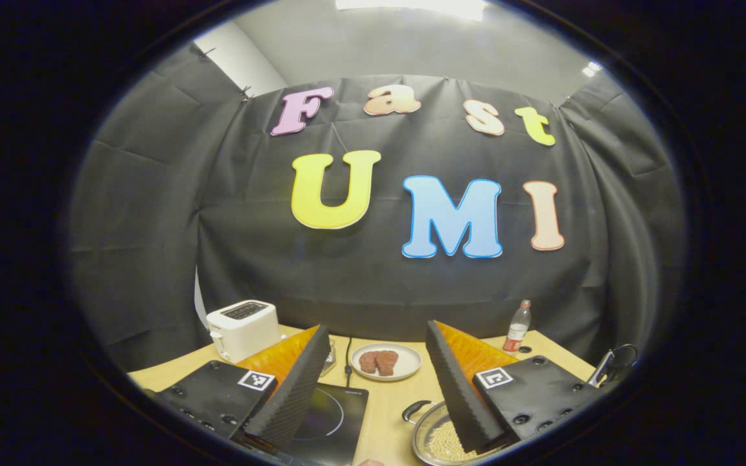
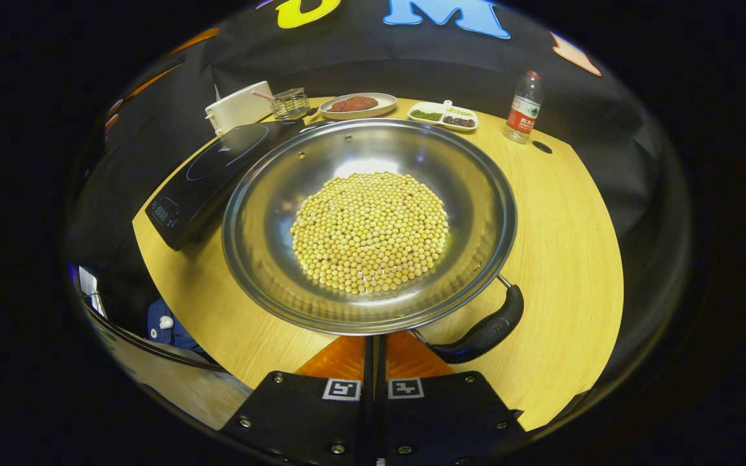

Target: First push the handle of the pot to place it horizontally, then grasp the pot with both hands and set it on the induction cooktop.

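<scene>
A wide steel pot point(image 2: 269, 194) holding yellow soybeans point(image 2: 370, 226) sits on the wooden table point(image 2: 567, 246). Its black handle point(image 2: 483, 330) curves along the near right of the rim. My right gripper point(image 2: 373, 340) is shut, with its tips at the pot's near rim just left of the handle; whether they touch is hidden. The black induction cooktop point(image 2: 217, 168) lies to the pot's left. My left gripper point(image 1: 377, 327) hangs open high over the table, above the cooktop point(image 1: 327, 414) and the pot point(image 1: 438, 440), with nothing between its fingers.
At the table's back stand a white toaster point(image 2: 240, 107), a small wire basket point(image 2: 290, 102), a plate of red meat point(image 2: 357, 103), a divided dish of beans point(image 2: 444, 116) and a plastic bottle point(image 2: 523, 107). The table's front edge curves close below the pot.
</scene>
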Motion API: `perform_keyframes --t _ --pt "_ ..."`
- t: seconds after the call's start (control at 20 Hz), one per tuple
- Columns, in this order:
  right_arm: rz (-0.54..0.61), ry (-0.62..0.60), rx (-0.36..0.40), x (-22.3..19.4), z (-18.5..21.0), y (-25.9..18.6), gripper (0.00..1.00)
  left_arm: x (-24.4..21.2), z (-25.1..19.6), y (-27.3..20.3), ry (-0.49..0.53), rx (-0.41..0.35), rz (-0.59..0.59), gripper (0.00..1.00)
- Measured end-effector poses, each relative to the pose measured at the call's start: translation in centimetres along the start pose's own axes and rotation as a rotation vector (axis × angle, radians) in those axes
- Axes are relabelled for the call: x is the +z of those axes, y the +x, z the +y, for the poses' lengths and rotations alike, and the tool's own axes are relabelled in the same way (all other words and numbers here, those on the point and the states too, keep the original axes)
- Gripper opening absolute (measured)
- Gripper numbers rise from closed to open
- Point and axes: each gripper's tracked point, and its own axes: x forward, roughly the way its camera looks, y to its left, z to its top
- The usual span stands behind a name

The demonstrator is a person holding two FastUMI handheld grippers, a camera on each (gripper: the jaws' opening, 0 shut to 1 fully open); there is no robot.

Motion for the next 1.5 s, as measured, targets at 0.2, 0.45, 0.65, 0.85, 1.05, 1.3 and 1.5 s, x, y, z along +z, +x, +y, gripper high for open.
perform_keyframes --t 0.2,0.45,0.65,0.85,1.05,1.3,1.5 --pt "-0.006 -0.005 -0.037 0.2 -2.3 0.3 0.01 -0.2 -0.5 -0.1 0.007 0.012 0.006 0.97" --pt "-0.031 -0.038 -0.105 1.2 -5.2 1.0 0.01 -0.2 -0.5 -0.6 0.025 0.040 0.008 0.96" --pt "-0.052 -0.096 -0.153 2.2 -7.1 1.7 0.01 -0.4 -0.3 -1.1 0.034 0.071 0.013 0.99" --pt "-0.062 -0.068 -0.154 2.9 -7.9 2.3 0.01 -0.3 0.0 -1.6 0.041 0.105 0.016 0.98" --pt "-0.076 -0.041 -0.170 4.0 -8.6 3.0 0.01 -0.5 0.4 -2.3 0.040 0.142 0.019 0.98" --pt "-0.108 0.001 -0.206 5.4 -10.0 3.6 0.01 -0.7 0.7 -2.9 0.054 0.174 0.022 0.96" --pt "-0.161 0.077 -0.240 6.4 -11.6 3.3 0.02 -1.1 -0.1 -2.8 0.061 0.178 0.031 0.94"
